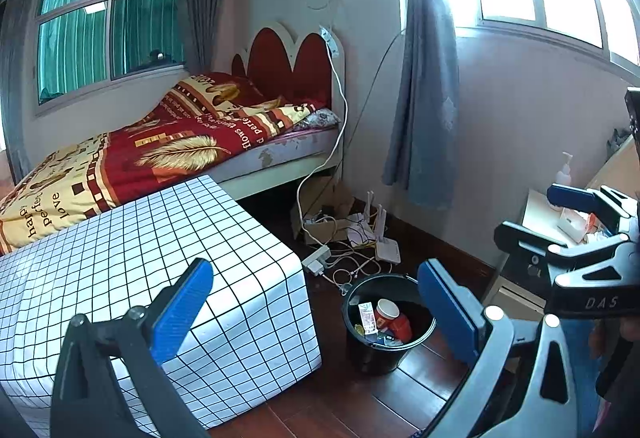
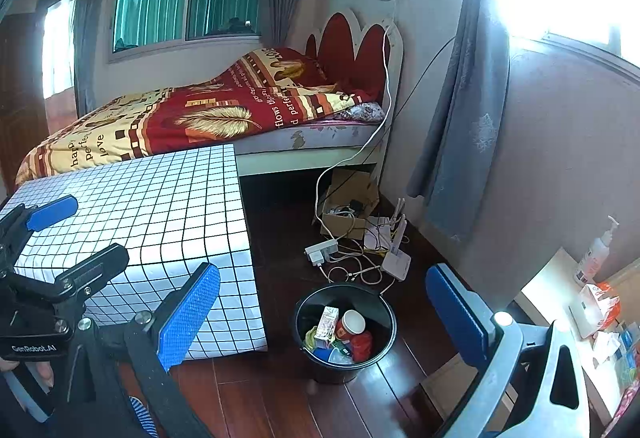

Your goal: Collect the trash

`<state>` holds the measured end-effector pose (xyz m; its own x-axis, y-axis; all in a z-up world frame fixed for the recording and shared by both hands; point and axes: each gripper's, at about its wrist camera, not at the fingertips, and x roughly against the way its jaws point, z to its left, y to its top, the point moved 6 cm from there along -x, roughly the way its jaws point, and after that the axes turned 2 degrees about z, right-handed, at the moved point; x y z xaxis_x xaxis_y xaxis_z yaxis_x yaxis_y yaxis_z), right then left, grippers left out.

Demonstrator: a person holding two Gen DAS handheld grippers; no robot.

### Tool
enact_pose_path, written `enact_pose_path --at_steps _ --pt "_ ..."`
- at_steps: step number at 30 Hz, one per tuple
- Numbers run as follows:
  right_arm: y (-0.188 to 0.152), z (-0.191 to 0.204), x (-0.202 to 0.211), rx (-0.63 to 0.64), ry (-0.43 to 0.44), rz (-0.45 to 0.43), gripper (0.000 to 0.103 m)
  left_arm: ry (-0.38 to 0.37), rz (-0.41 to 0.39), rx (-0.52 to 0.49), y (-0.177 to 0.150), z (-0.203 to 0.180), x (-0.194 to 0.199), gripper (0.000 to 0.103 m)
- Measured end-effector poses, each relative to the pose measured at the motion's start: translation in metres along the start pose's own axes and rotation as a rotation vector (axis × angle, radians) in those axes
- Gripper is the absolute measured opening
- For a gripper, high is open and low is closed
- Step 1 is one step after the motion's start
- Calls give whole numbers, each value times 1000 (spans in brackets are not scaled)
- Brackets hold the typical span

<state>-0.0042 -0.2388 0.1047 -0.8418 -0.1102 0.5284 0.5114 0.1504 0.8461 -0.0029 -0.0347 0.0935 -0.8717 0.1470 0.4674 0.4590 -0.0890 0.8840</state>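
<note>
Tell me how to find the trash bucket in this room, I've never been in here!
Start at the bed with the red and yellow blanket, then find the white checkered table in front of it. On the dark wooden floor just right of that table stands the black bucket. It is the only round black thing there, with a red paper cup and wrappers inside, nearer than the tangle of white cables.

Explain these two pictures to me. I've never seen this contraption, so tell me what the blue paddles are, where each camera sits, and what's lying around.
No robot here: a person carries a hand-held gripper in each hand, with a fisheye camera on each looking along its blue fingers. The left hand-held gripper and the right hand-held gripper are both open and hold nothing. On the wooden floor stands a black bucket with trash already inside, including a red paper cup and a small carton. The checkered table beside it looks bare.
</note>
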Motion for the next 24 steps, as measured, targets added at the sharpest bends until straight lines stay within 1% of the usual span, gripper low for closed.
enact_pose_path --at_steps 24 --pt "4 -7 0 2 -2 1 103 -11 9 -18 2 -7 -7 103"
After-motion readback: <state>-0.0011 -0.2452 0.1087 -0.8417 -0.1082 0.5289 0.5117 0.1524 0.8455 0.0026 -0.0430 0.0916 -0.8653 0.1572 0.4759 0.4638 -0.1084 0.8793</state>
